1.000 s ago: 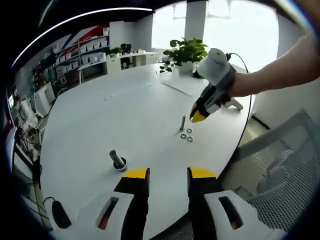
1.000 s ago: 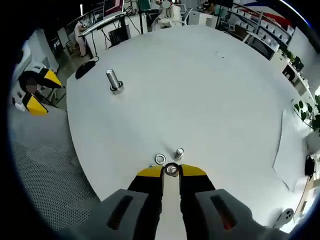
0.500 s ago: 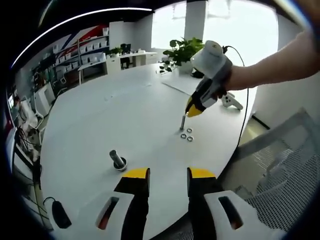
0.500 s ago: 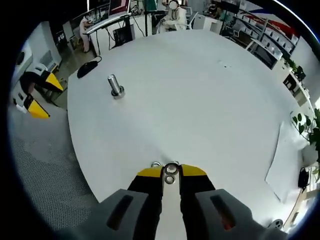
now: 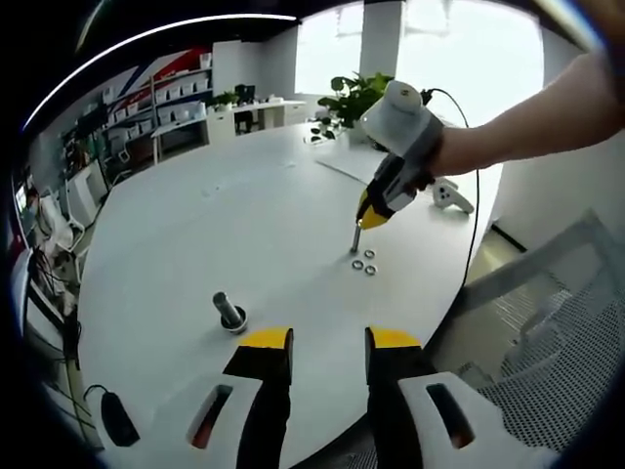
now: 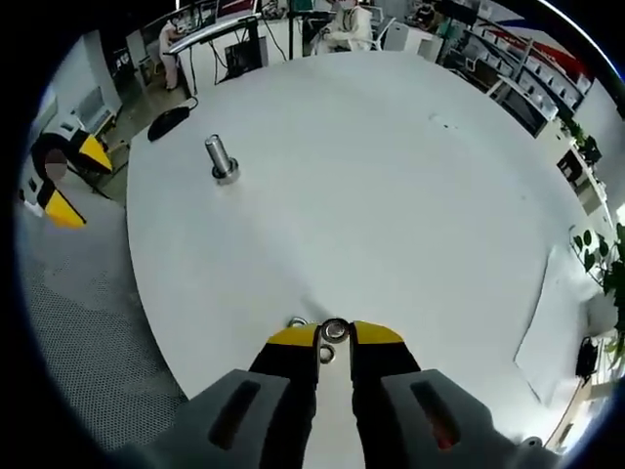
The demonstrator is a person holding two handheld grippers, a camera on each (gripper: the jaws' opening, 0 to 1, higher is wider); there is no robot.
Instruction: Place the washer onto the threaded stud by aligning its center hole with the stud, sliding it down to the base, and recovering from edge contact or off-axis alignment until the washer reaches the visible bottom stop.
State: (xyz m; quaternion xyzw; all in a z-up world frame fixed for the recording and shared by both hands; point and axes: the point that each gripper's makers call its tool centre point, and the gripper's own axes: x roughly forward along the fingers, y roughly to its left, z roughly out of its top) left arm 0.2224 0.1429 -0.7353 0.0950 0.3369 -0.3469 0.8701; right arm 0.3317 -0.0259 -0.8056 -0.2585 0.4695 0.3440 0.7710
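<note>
In the left gripper view, a black mouse-like object (image 5: 115, 418) lies at the bench's near left edge, and the white round bench (image 5: 195, 234) spreads ahead. A short, thick bolt on a round base (image 5: 230, 314) stands upright on it, just beyond the left gripper (image 5: 327, 342), whose yellow-tipped jaws stand apart with nothing between them. Further right, the thin threaded stud (image 5: 356, 239) stands upright near the bench's right edge, with loose washers (image 5: 364, 263) lying on the surface just beside its foot. The right gripper (image 5: 369, 213), held by a person's hand, hangs with its yellow tips right over the stud's top. A potted plant (image 5: 363, 102) sits at the far side, and a mesh chair (image 5: 547, 322) stands off the bench to the right. In the right gripper view, the left gripper (image 6: 59, 181) shows off the bench's left edge, and the thick bolt (image 6: 220, 158) stands well apart from the right gripper (image 6: 335, 337). That gripper's jaws are drawn narrow, pinching a washer (image 6: 335, 329) between the yellow tips; a second ring (image 6: 327, 353) shows in the slot just below it, and whether it is gripped cannot be told. Another washer (image 6: 296, 321) lies on the bench just left of the tips. A sheet of paper (image 6: 547, 322) lies toward the right edge.
</note>
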